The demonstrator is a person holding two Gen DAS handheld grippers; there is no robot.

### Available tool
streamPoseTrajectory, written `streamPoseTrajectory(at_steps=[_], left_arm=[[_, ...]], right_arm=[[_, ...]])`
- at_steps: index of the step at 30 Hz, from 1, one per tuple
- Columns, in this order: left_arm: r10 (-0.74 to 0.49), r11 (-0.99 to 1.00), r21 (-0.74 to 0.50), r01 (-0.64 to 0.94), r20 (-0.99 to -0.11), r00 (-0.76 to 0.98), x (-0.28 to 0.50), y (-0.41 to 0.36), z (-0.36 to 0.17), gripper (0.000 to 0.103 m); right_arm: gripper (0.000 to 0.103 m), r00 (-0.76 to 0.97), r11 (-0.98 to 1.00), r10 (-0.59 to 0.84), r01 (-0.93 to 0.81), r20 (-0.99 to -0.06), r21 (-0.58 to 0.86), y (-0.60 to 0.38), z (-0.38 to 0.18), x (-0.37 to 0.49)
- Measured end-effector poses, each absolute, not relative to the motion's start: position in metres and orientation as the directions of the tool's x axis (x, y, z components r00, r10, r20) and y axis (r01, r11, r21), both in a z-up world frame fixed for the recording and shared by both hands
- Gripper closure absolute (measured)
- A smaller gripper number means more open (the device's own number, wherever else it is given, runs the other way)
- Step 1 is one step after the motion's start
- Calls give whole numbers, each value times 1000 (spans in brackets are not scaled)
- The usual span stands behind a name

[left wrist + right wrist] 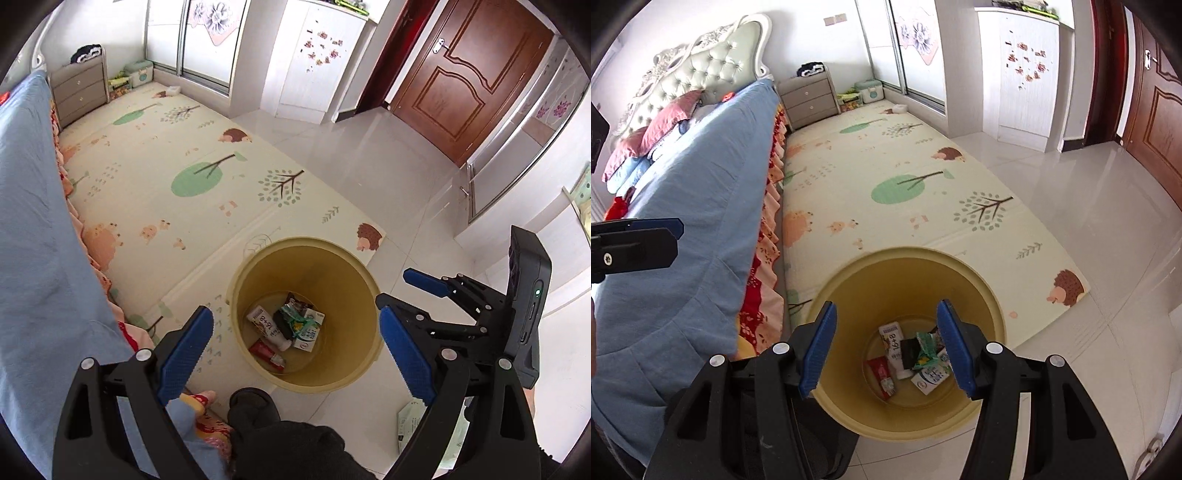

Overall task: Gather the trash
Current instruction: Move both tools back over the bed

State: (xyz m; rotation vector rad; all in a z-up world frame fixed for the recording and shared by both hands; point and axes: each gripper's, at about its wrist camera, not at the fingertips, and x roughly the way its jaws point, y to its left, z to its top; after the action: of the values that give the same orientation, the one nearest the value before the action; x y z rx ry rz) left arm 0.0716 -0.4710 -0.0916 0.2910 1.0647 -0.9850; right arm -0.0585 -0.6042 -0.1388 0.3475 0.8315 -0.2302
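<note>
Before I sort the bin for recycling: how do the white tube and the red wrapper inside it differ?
The white tube is larger and bears printed digits; the red wrapper is smaller, flatter, and lies nearer the yellow bin wall. Both lie loose on the bin's bottom.

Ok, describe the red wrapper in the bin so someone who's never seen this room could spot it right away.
Beside the bed with the blue cover, a yellow bin stands at the corner of the play mat. Look at its bottom, where the trash lies in a small heap. The red wrapper lies flat at the edge, next to the white tube, and is the only red piece among white, black and green ones.
</note>
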Motion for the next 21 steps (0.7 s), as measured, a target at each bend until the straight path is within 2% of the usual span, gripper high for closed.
streamPoseTrajectory(at_steps=[9,21], left_arm=[[-495,713,-135,688,-792,357,89,-328,-37,12],[-320,915,-84,394,-746,584,133,-111,1,12]], right_arm=[[46,750,975,75,84,-658,207,-502,-72,-8],[46,730,962,274,-212,-626,174,-330,-27,70]])
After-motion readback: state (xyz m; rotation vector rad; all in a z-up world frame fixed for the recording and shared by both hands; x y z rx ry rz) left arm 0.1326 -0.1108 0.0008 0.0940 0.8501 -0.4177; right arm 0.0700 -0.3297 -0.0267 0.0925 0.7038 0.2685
